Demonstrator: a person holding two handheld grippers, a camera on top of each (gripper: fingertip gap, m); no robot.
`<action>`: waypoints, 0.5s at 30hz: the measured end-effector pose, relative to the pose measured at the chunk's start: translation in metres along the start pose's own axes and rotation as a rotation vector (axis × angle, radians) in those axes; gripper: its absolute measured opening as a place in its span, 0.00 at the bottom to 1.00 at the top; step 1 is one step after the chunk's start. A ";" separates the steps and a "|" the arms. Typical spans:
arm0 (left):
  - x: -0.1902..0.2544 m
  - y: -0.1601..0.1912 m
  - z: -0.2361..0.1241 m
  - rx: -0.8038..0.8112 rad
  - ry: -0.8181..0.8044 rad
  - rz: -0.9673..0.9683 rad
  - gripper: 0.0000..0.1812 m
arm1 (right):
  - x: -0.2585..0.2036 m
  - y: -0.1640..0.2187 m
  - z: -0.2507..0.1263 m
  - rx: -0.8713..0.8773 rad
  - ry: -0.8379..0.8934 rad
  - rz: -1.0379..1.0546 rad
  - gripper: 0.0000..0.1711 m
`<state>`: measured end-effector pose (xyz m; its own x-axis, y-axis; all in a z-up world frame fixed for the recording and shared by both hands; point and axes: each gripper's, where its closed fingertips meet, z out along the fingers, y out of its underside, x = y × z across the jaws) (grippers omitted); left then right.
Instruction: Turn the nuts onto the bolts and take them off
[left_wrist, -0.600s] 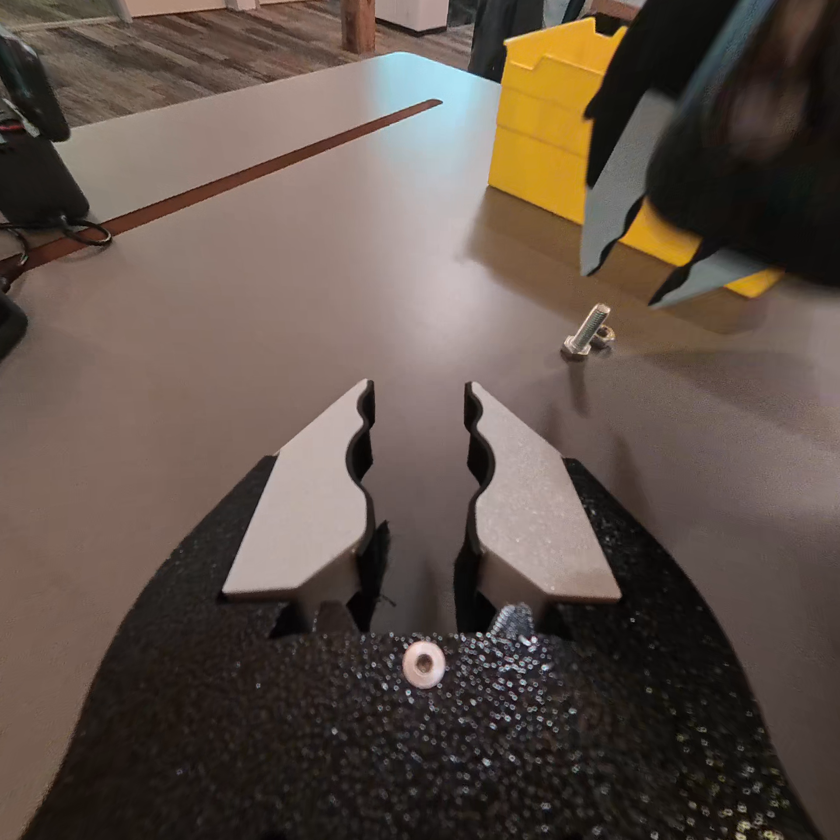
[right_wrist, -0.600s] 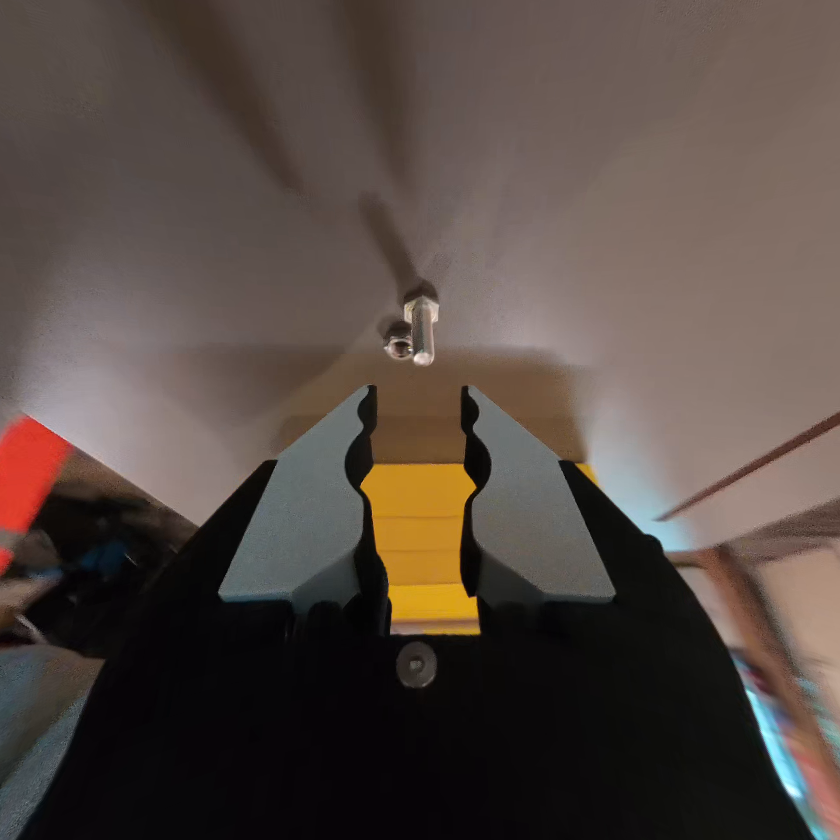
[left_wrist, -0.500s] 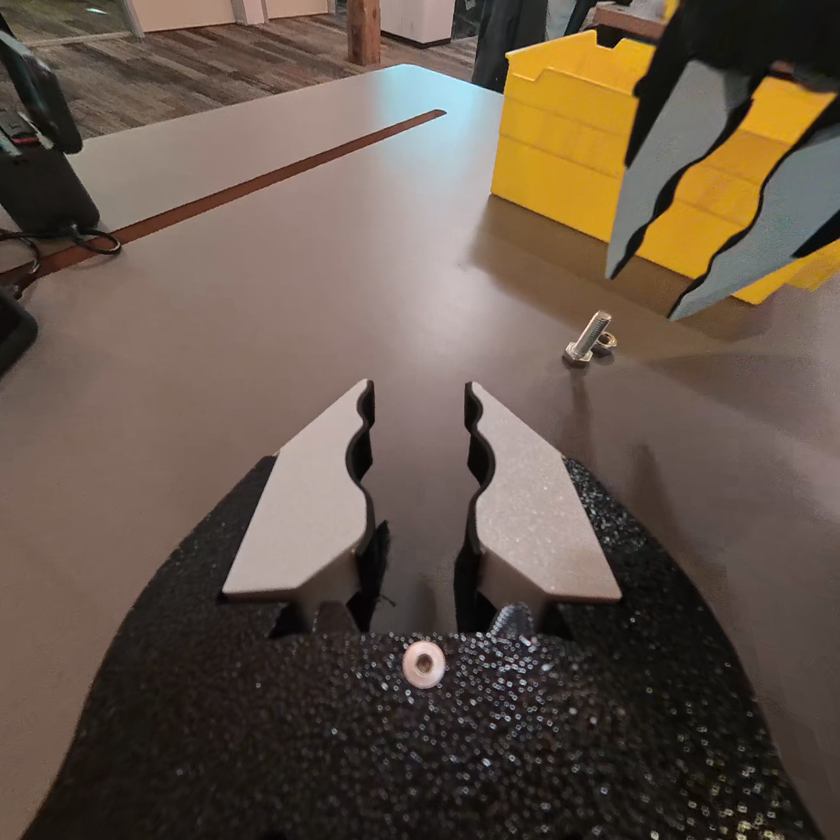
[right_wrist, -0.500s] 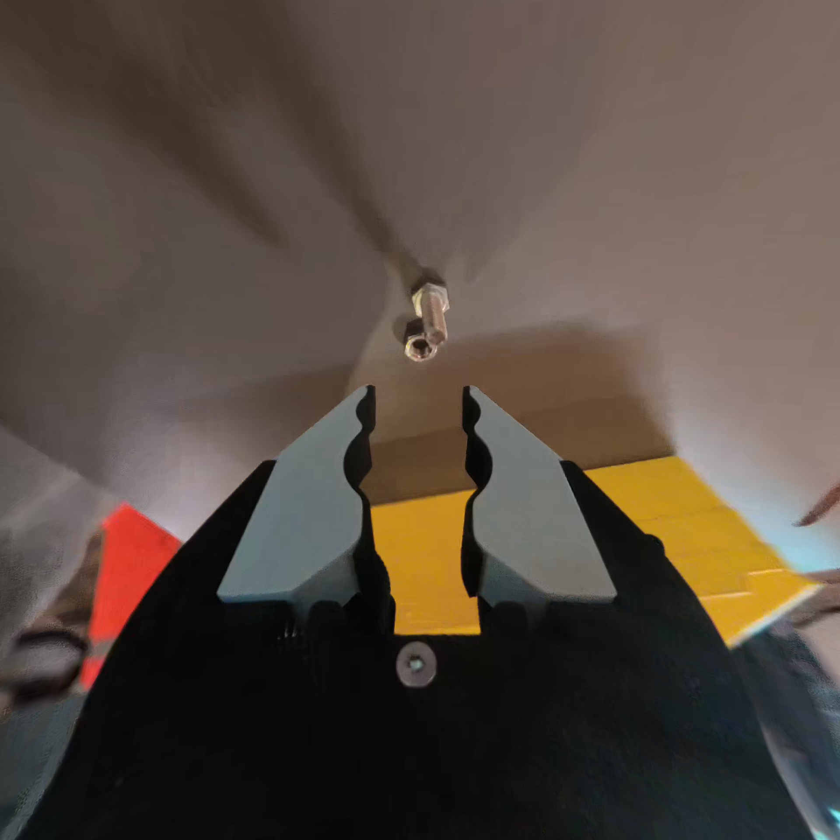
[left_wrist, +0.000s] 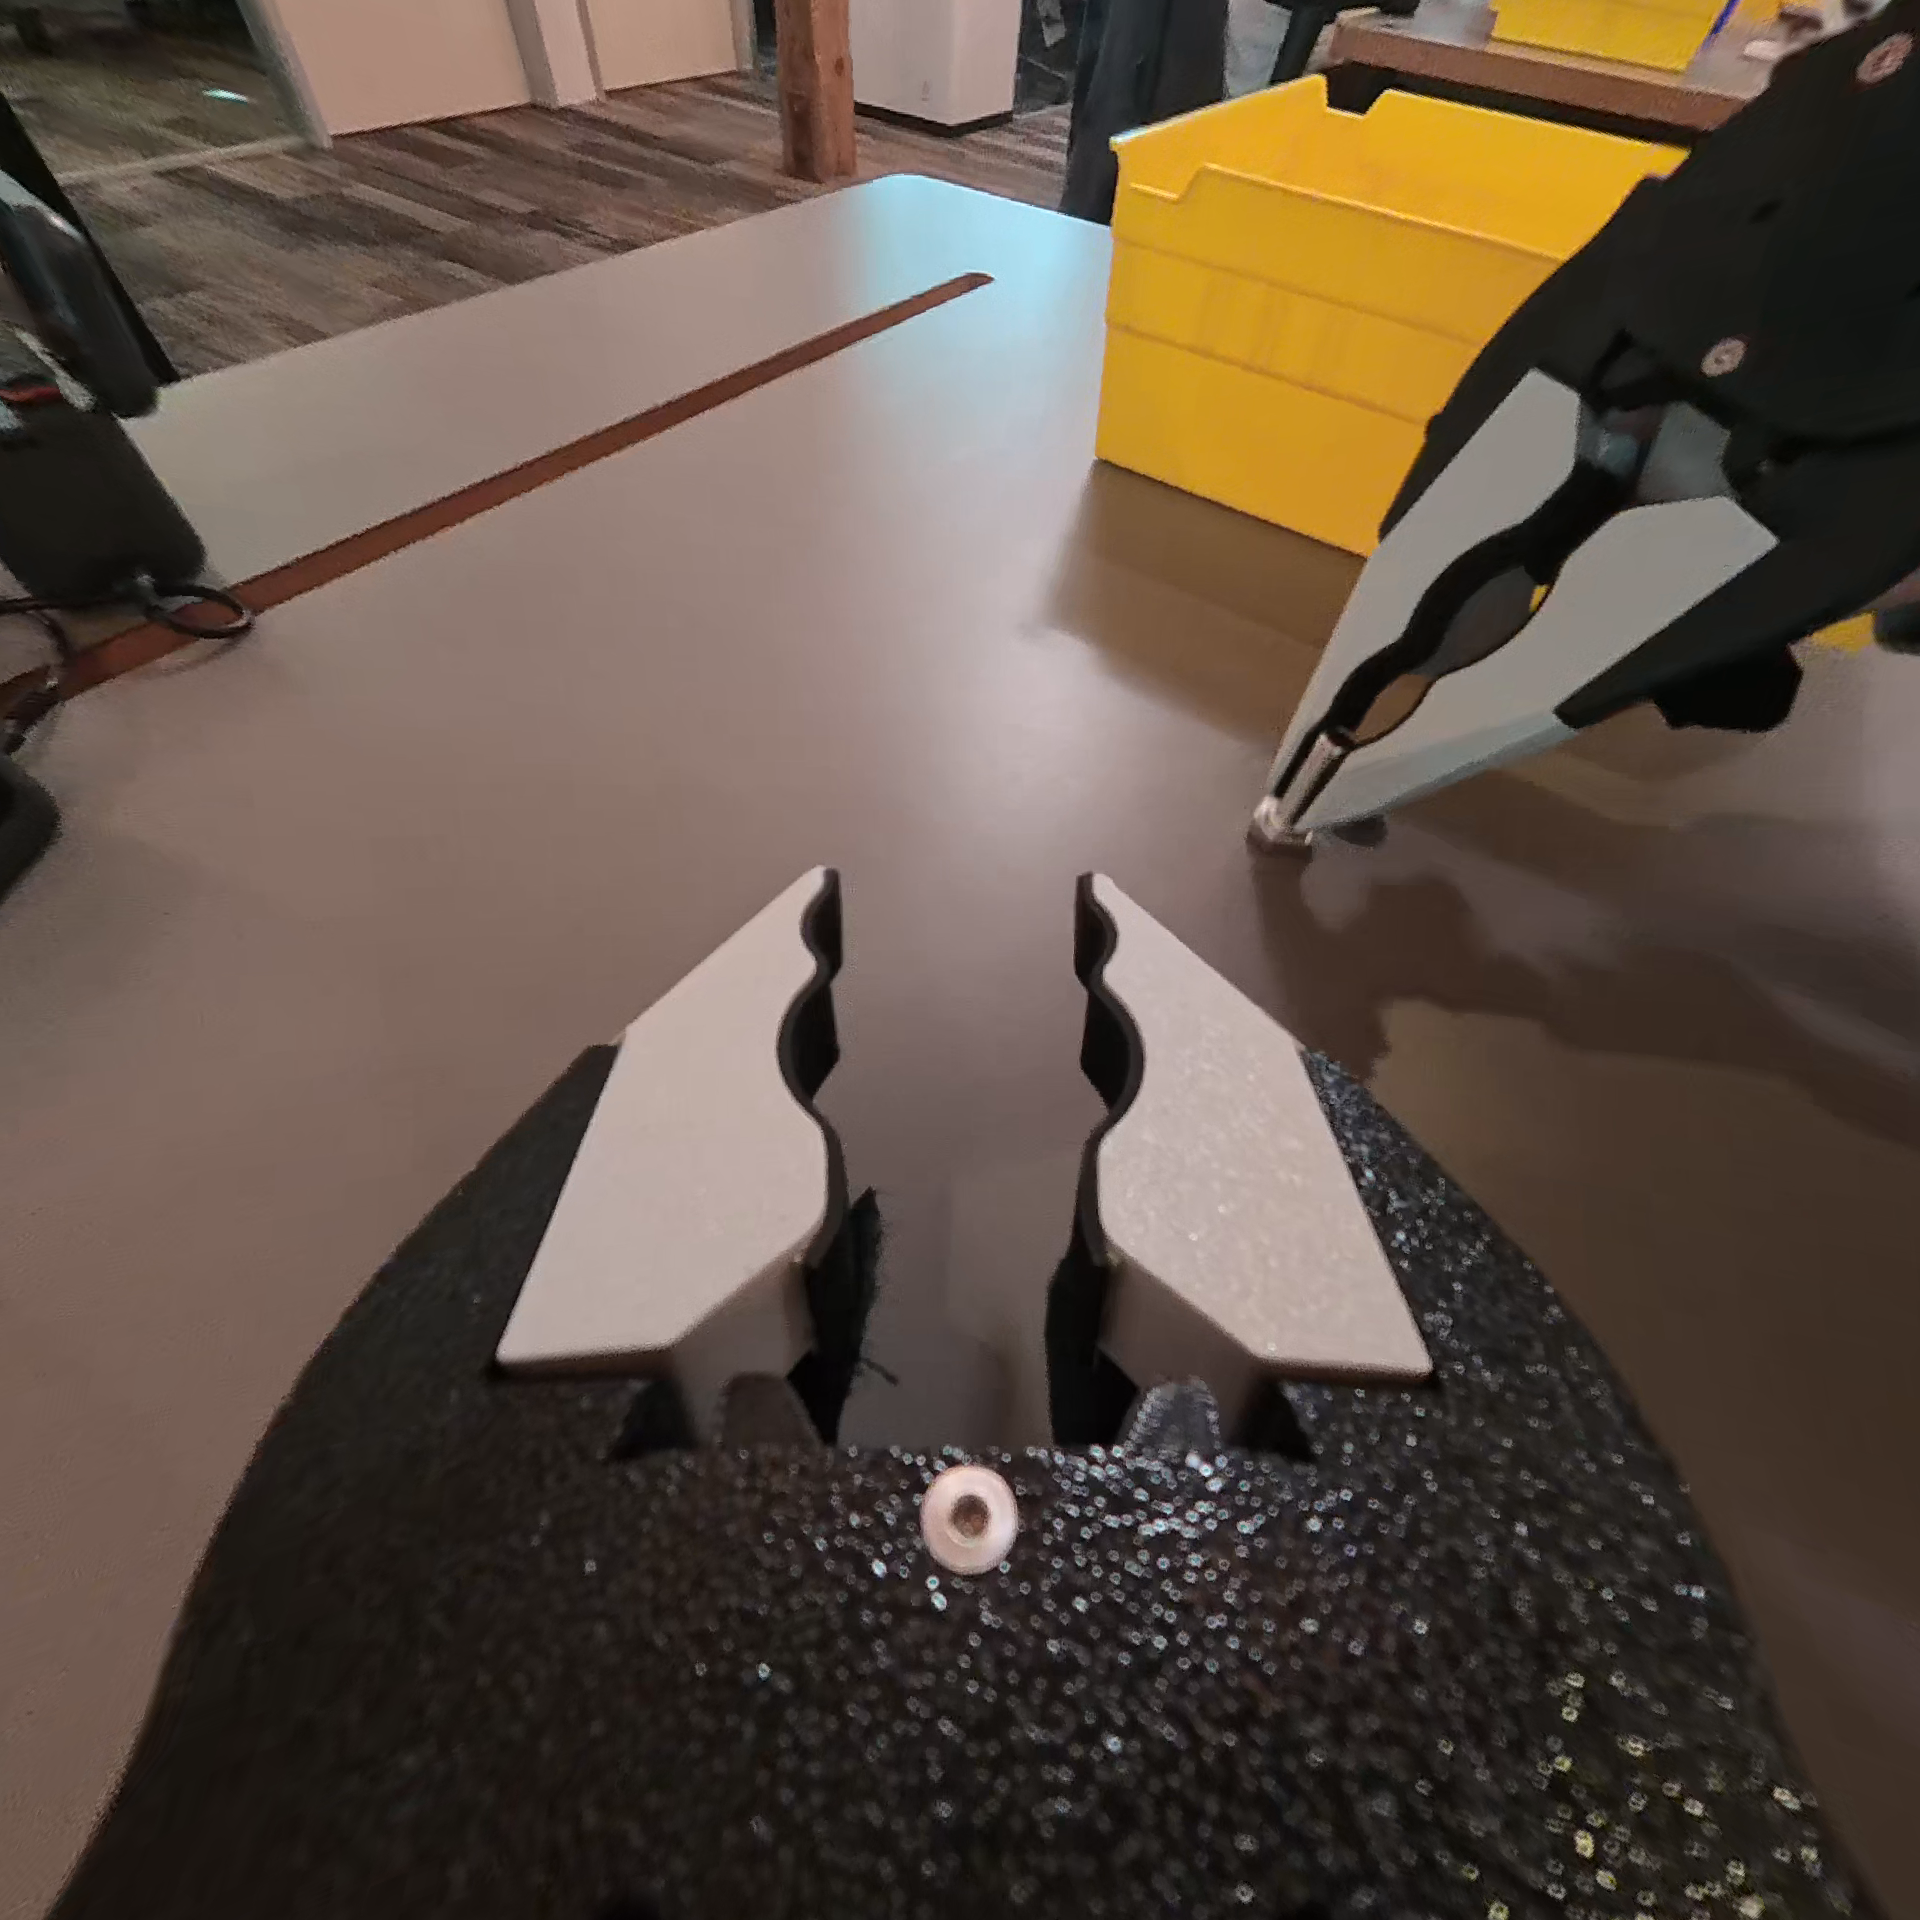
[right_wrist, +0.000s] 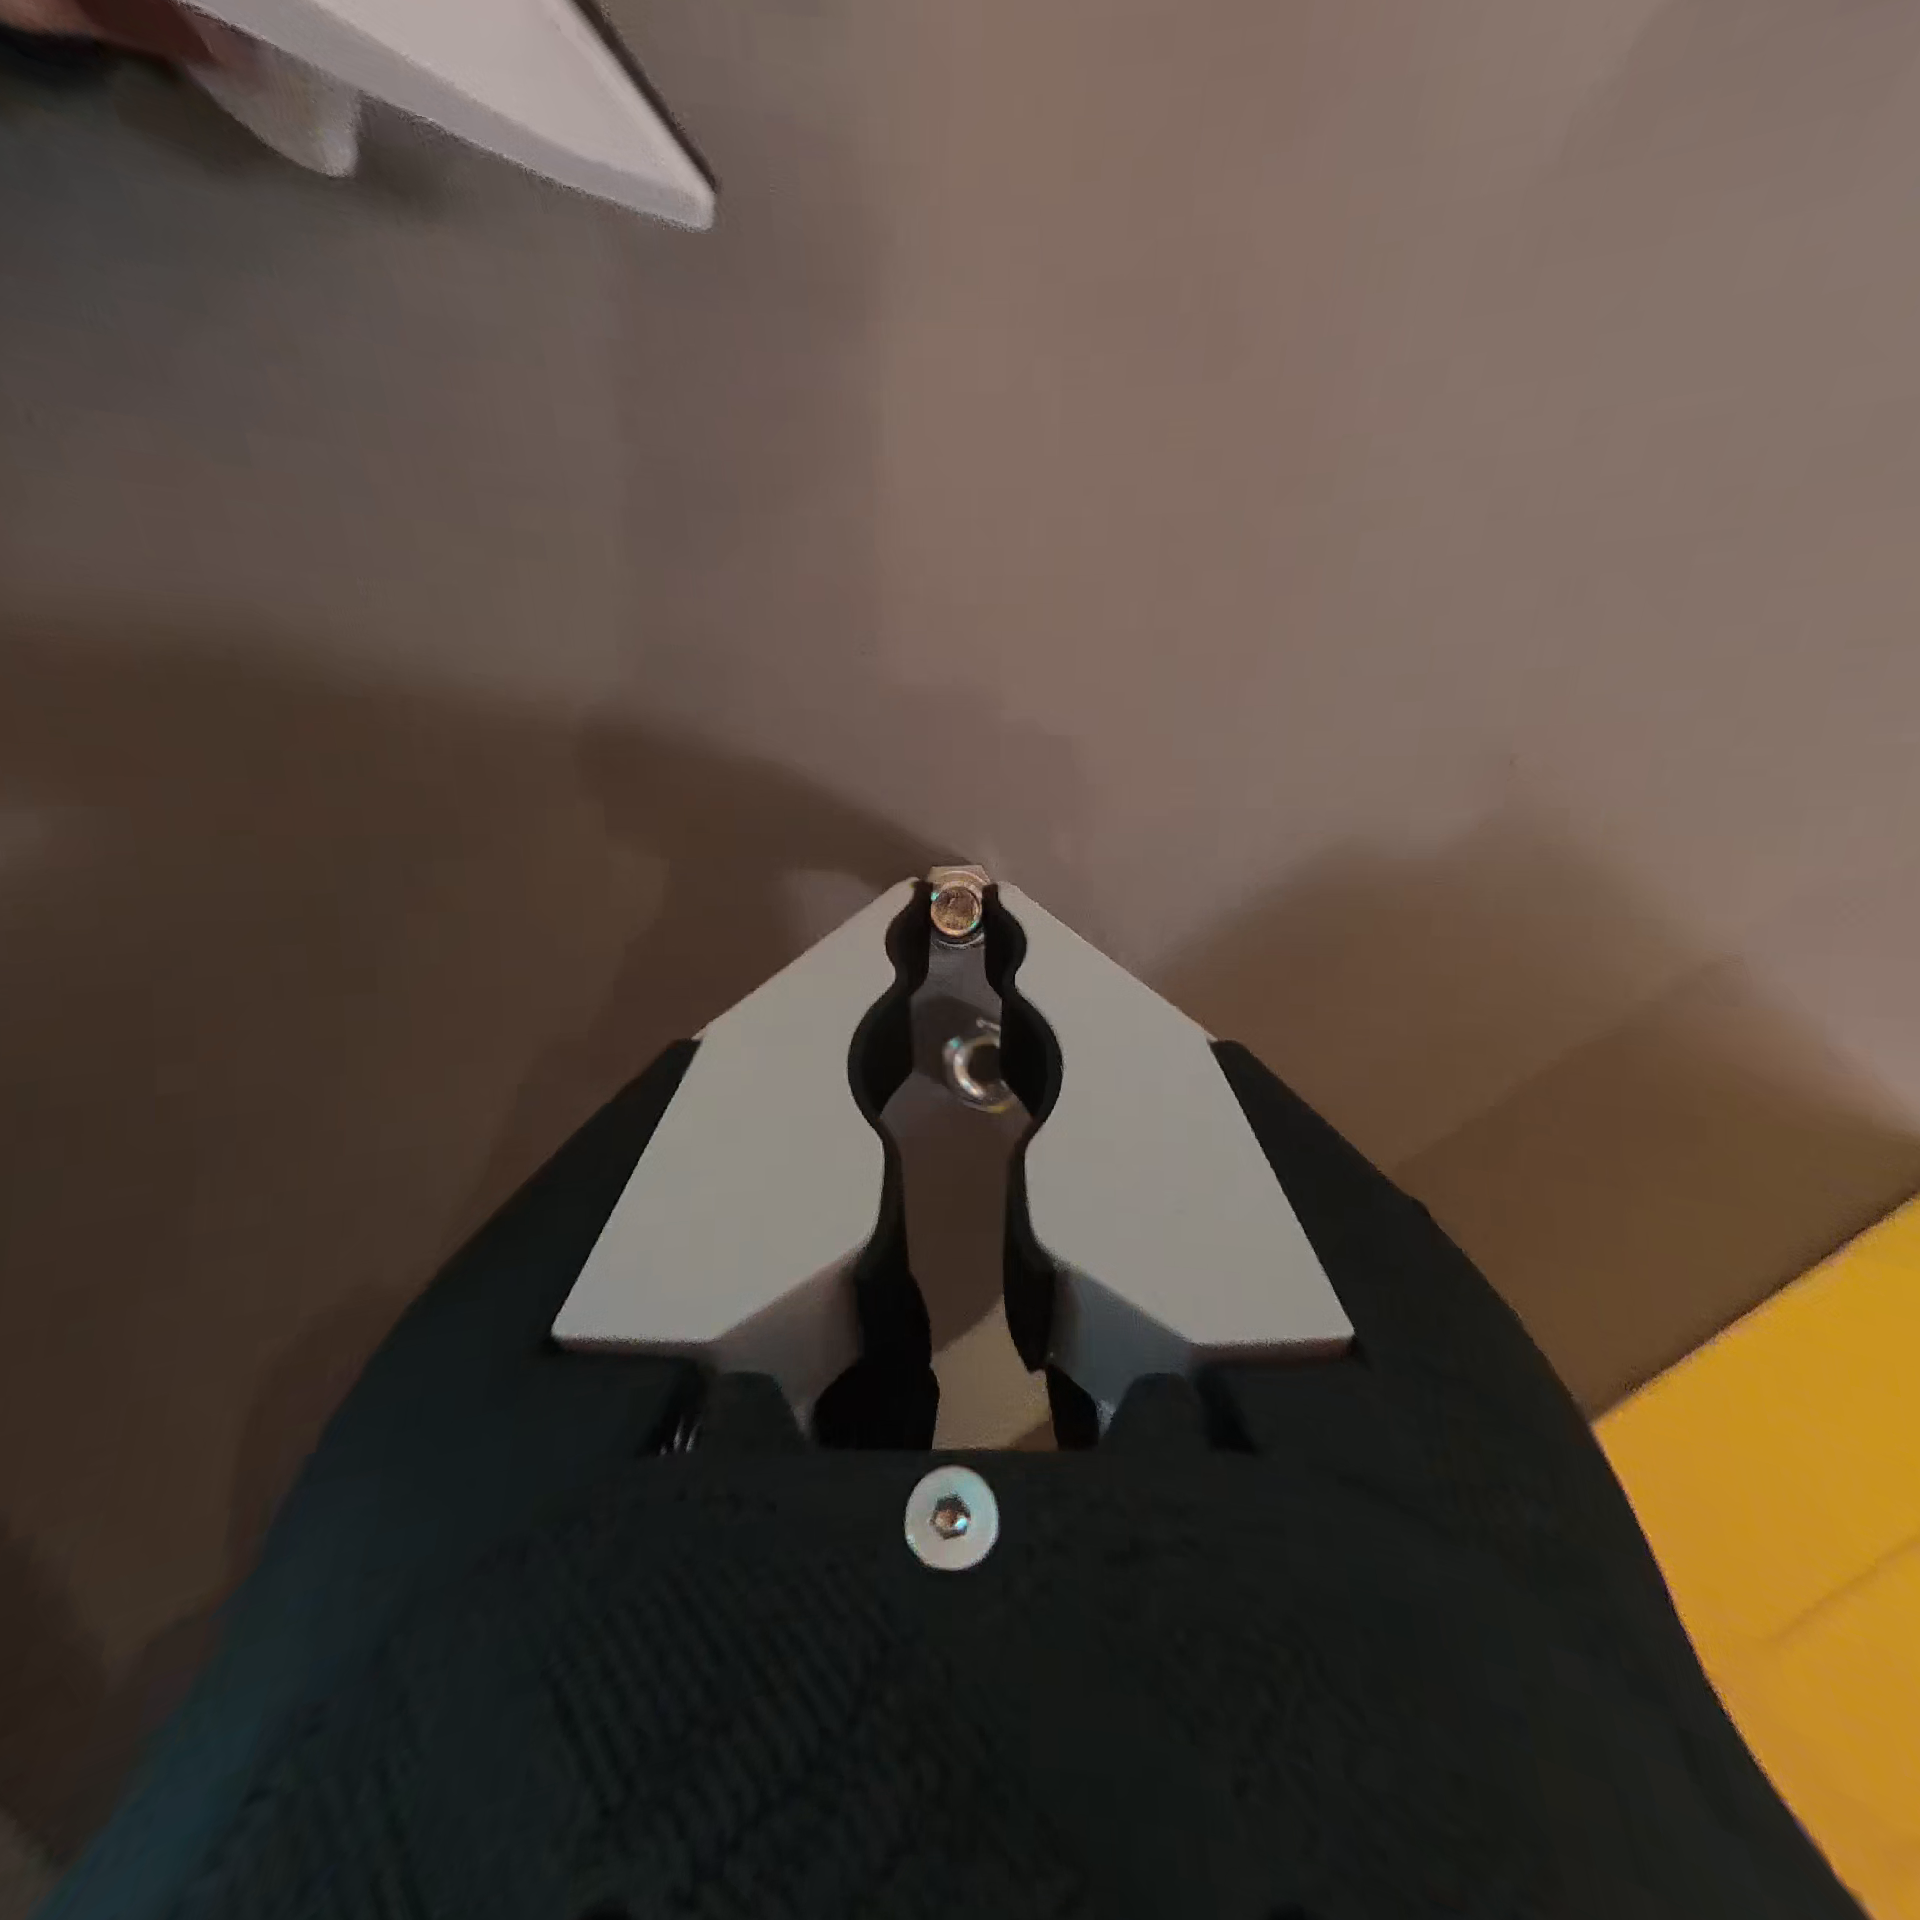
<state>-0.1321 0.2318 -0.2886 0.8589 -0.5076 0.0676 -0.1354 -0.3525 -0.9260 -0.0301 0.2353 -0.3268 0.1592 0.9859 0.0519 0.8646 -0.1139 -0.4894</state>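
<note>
My right gripper (right_wrist: 958, 896) is shut on a small silver bolt (right_wrist: 956, 910), pinched at the very fingertips. In the left wrist view the right gripper (left_wrist: 1299, 810) points down at the grey table (left_wrist: 623, 727), with the bolt (left_wrist: 1311, 767) held upright and its head touching the table. A silver nut (right_wrist: 974, 1070) lies loose on the table under the right gripper, seen through the gap between its fingers. My left gripper (left_wrist: 956, 894) is open and empty, low over the table, left of and nearer than the bolt.
A yellow bin (left_wrist: 1299, 343) stands on the table behind the right gripper and also shows in the right wrist view (right_wrist: 1766, 1455). A black device with a cable (left_wrist: 83, 499) sits at the far left. A brown strip (left_wrist: 582, 436) runs across the table. One gripper's finger ends stand about 12 centimetres off the other's.
My right gripper came down from above the bolt and nut and closed on the bolt, which now stands upright instead of lying flat. The left gripper stayed open and nearly still.
</note>
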 end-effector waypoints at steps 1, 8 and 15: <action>-0.001 -0.002 -0.002 0.011 -0.010 0.002 0.25 | -0.005 -0.005 0.002 0.017 -0.024 -0.004 0.05; -0.006 -0.013 -0.011 0.098 0.003 -0.078 0.26 | -0.041 -0.036 0.017 0.062 -0.125 -0.088 0.05; 0.048 -0.028 -0.020 0.172 0.322 0.022 0.33 | -0.006 -0.026 -0.018 0.239 0.028 0.080 0.28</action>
<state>-0.0972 0.2019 -0.2523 0.6533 -0.7450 0.1350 -0.0436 -0.2149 -0.9757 -0.0448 0.2305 -0.2982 0.2383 0.9708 0.0274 0.7120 -0.1555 -0.6848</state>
